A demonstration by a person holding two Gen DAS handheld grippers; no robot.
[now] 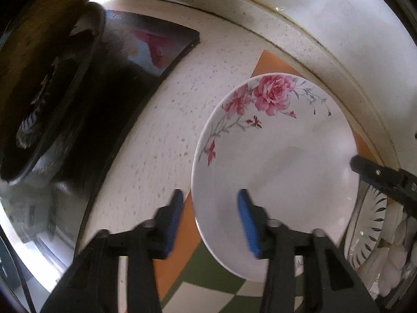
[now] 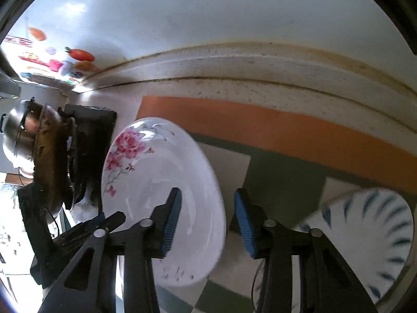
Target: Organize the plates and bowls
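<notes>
Here the left gripper [image 1: 208,221] straddles the rose plate's [image 1: 281,161] rim at its nine o'clock, jaws apart and nothing pinched; the right gripper [image 2: 206,221] hangs empty, jaws apart, over the three o'clock rim. The plate lies on the mat [image 2: 286,130]. Pinch opposite rims together, lift level toward the striped bowl [image 2: 378,234].

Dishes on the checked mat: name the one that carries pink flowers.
The white plate with pink roses along its rim, at the mat's left end. The other dish, to its right, has dark blue dashes instead.
</notes>
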